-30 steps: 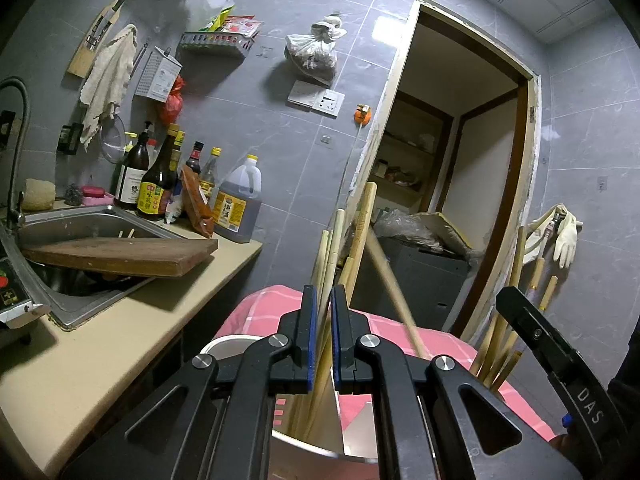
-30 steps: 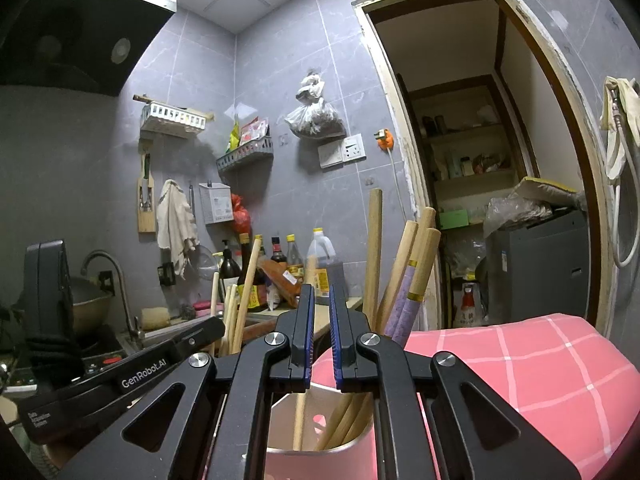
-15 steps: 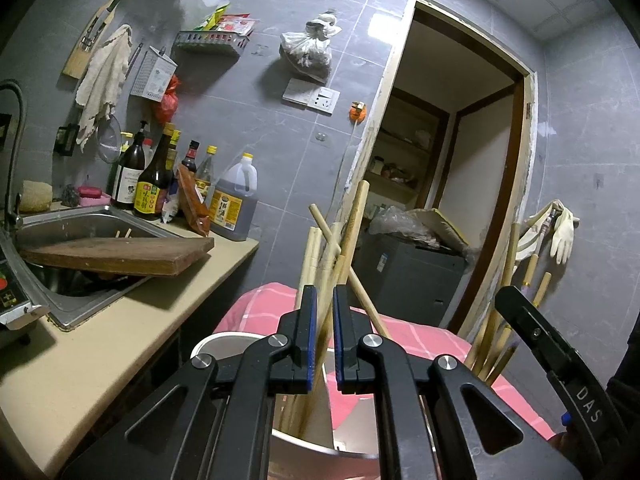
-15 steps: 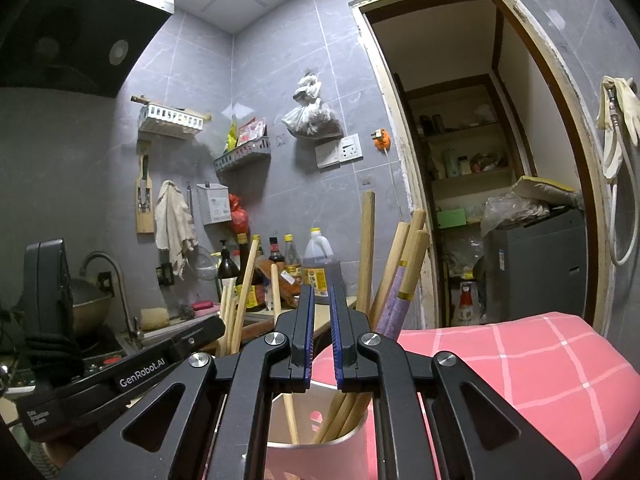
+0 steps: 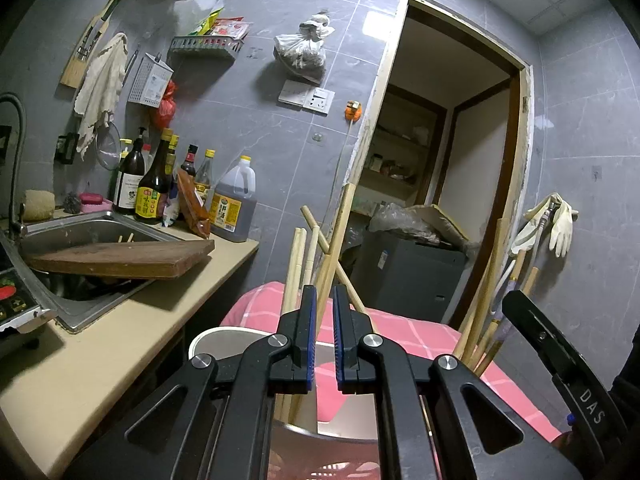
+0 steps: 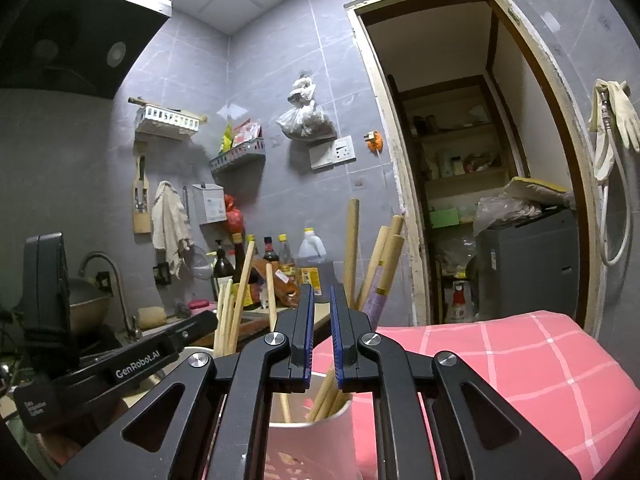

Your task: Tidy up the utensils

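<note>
A pale pink-white holder cup (image 5: 224,334) stands on a pink checked cloth (image 5: 404,332) and holds several wooden chopsticks (image 5: 298,264). My left gripper (image 5: 325,294) is just above its rim, jaws slightly apart, with one chopstick shaft between the tips; I cannot tell if they touch it. In the right wrist view a second cup (image 6: 320,440) holds several chopsticks (image 6: 352,248), some with purple bands. My right gripper (image 6: 319,292) hovers over it, jaws slightly apart and empty.
A beige counter (image 5: 100,344) at left carries a steel sink (image 5: 80,232) with a wooden cutting board (image 5: 120,258) across it and sauce bottles (image 5: 156,192) behind. An open doorway (image 5: 440,184) and a dark appliance (image 5: 404,272) lie ahead. A range hood (image 6: 72,32) hangs at upper left.
Both grippers' jaws have opened from nearly shut to a narrow gap. The chopsticks in the left cup have fallen apart and lean differently. Both views have lowered slightly.
</note>
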Demonstrator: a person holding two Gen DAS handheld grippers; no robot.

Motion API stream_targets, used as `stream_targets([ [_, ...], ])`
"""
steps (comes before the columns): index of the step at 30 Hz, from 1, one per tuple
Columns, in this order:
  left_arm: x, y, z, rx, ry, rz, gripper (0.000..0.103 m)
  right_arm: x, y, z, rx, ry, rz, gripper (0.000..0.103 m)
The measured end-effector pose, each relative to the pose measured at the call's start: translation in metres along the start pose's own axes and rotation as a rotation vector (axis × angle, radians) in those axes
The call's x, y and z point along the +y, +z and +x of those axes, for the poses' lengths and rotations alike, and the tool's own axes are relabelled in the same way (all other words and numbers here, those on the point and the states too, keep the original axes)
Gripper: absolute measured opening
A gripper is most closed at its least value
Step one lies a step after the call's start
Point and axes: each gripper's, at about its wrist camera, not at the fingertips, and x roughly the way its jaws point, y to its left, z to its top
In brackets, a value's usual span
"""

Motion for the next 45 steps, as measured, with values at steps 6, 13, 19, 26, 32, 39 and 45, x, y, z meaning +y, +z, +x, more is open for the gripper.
stream_targets([
  [6, -0.002, -0.001, -0.003, 0.001, -0.001, 0.004, 0.006, -0.004, 0.001, -0.011, 0.009, -0.024, -0.001, 0.007],
  [13, -0.009, -0.003, -0.019, 0.008, 0.004, 0.022, 0.006, -0.008, 0.005, -0.026, 0.013, -0.045, 0.007, 0.007],
  [19, -0.022, -0.004, -0.037, 0.026, -0.013, 0.038, 0.025, -0.013, 0.011, -0.049, 0.031, -0.069, 0.019, 0.021],
  [26, -0.042, -0.013, -0.061, 0.071, -0.022, 0.069, 0.042, -0.02, 0.016, -0.083, 0.074, -0.106, 0.04, 0.024],
  [32, -0.056, -0.023, -0.083, 0.107, -0.029, 0.084, 0.059, -0.026, 0.02, -0.119, 0.115, -0.133, 0.051, 0.042],
  [39, -0.068, -0.032, -0.111, 0.127, -0.029, 0.092, 0.077, -0.029, 0.022, -0.161, 0.124, -0.179, 0.028, 0.056],
  [45, -0.074, -0.039, -0.132, 0.127, -0.001, 0.107, 0.092, -0.032, 0.018, -0.194, 0.131, -0.223, 0.011, 0.082],
])
